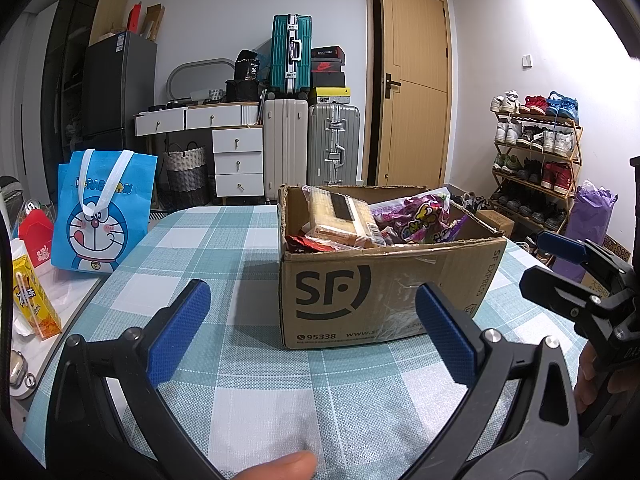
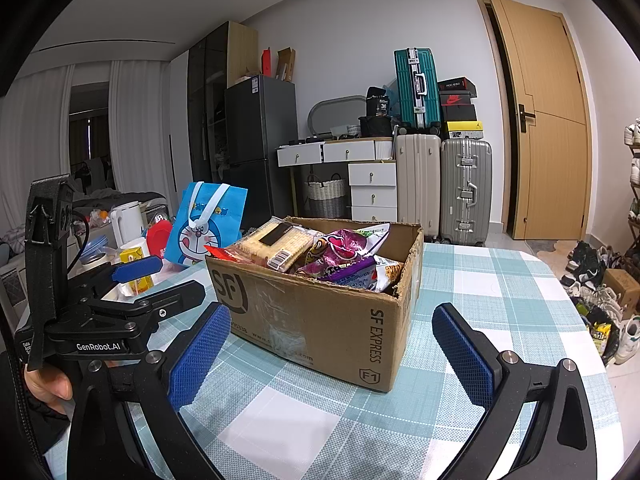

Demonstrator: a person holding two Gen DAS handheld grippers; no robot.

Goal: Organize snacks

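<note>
Surface [image 1: 240, 240] is carrying the cardboard box [image 1: 384, 296] at centre, snacks [image 1: 420, 220] sitting piled inside. You are holding the left hand-held gripper [image 1: 312, 328] and right hand-held gripper [image 2: 332, 344] just short of the box, both spread wide, gripping nothing.

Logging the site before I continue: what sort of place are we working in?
Most likely a lived-in home, a dining or entry area: stacked suitcases by a wooden door, a full shoe rack, and a fridge.
</note>
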